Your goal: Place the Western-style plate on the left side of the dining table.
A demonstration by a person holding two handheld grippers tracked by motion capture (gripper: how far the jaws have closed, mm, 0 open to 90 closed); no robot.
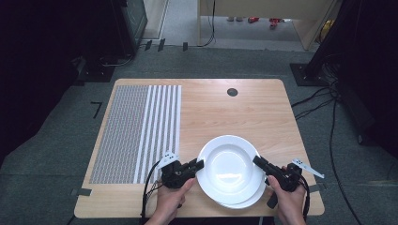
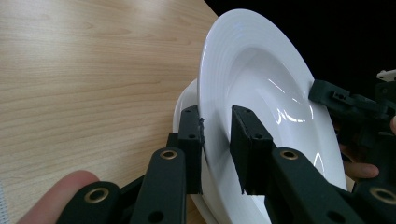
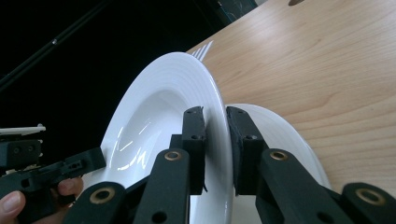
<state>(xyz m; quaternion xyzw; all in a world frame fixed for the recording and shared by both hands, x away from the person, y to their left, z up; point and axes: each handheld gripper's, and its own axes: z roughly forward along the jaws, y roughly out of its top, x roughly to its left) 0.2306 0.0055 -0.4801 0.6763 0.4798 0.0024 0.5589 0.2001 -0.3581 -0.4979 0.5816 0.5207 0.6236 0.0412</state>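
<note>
A light wooden surface with rounded corners carries a woven mat on its left part; the mat is grey and finely patterned, with white stripes along its right side. Near the far edge of the surface there is a small dark round hole. Around the surface lies a grey floor, with black cables at the right.

On the near part of the surface there are two white plates, smooth and glossy, each round with a wide rim and a deep middle. The upper plate is held between both grippers and is lifted off the lower plate, which lies flat on the wood and shows under it at the near right side.

The left gripper has its fingers closed on the left rim of the upper plate, one finger on each face of the rim. The right gripper grasps the opposite rim in the same way, and its fingers press the thin white edge from both sides. In both gripper views the upper plate stands tilted against the wood, with the lower plate just behind it. The fingers are black, matte and blocky, with brass-coloured rivets at the joints.
</note>
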